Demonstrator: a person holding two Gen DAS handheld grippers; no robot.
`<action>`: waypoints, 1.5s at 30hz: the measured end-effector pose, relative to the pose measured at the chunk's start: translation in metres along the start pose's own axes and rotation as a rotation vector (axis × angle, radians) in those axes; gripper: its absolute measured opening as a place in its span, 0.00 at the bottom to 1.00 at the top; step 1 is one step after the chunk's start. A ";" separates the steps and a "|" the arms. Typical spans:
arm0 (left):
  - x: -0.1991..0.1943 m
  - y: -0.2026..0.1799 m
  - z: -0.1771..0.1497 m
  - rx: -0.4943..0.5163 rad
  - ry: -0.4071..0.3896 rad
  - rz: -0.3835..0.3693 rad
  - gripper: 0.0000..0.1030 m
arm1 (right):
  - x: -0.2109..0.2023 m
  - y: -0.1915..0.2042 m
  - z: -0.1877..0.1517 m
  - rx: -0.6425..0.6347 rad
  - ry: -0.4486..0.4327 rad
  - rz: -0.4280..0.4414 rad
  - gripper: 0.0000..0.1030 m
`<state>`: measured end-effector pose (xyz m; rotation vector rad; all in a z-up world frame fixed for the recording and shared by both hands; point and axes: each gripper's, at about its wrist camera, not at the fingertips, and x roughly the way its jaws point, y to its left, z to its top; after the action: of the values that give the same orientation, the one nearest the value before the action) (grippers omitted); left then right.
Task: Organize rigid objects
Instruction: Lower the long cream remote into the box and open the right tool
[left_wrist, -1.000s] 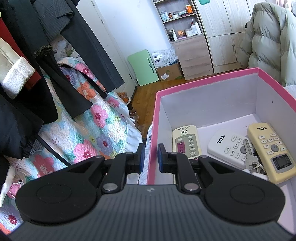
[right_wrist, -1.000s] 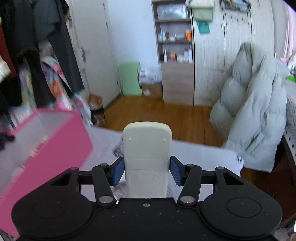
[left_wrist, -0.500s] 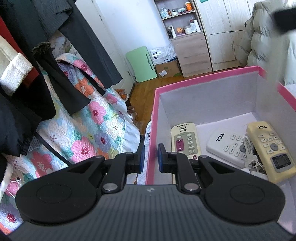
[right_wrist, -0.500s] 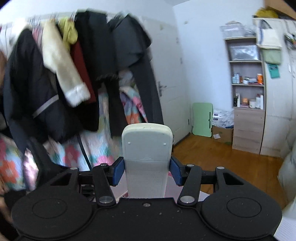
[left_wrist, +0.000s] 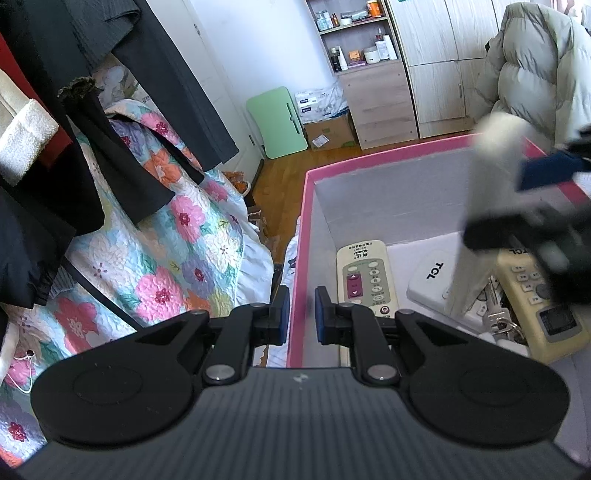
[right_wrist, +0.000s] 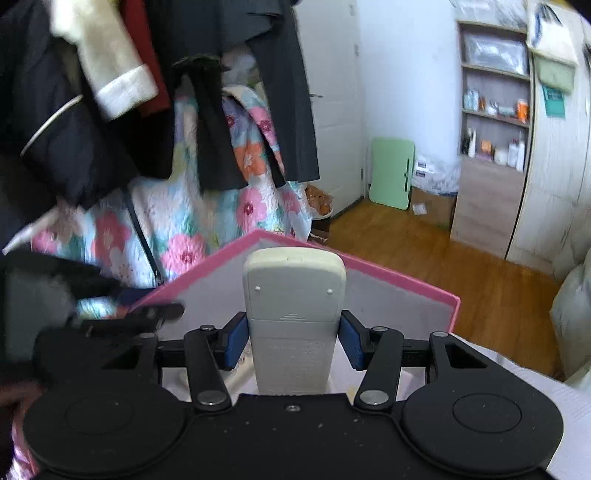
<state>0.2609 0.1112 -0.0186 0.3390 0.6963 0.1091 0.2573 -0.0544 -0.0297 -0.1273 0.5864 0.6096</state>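
A pink box (left_wrist: 300, 236) with grey inner walls holds three remotes: a white one with magenta buttons (left_wrist: 365, 277), a white TCL remote (left_wrist: 432, 277) and a cream TCL remote (left_wrist: 532, 295), plus a bunch of keys (left_wrist: 498, 321). My left gripper (left_wrist: 298, 317) is shut on the box's left wall. My right gripper (right_wrist: 292, 339) is shut on a white remote (right_wrist: 293, 295), back side up, held over the box (right_wrist: 406, 295). In the left wrist view this remote (left_wrist: 487, 192) appears blurred, tilted above the box's contents.
Dark clothes hang at the left over a floral quilt (left_wrist: 177, 251). A green folding board (left_wrist: 275, 122) leans on the wall. A wooden cabinet with shelves (left_wrist: 373, 96) and a grey puffer coat (left_wrist: 532, 66) stand behind the box. Wooden floor lies beyond.
My right gripper swung left with the white remote and now holds it over the pink box. My left gripper stayed on the box wall.
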 end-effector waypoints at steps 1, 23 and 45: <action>-0.001 0.000 0.000 -0.001 -0.005 -0.003 0.13 | -0.005 0.003 -0.001 -0.009 0.011 -0.006 0.56; -0.002 0.001 -0.001 0.003 -0.012 0.004 0.13 | -0.025 0.030 -0.030 -0.074 0.131 -0.051 0.56; -0.002 0.000 -0.001 0.008 -0.014 0.017 0.14 | -0.115 -0.022 -0.057 0.116 -0.041 -0.190 0.68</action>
<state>0.2590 0.1104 -0.0178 0.3531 0.6800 0.1195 0.1663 -0.1464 -0.0144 -0.0599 0.5610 0.3921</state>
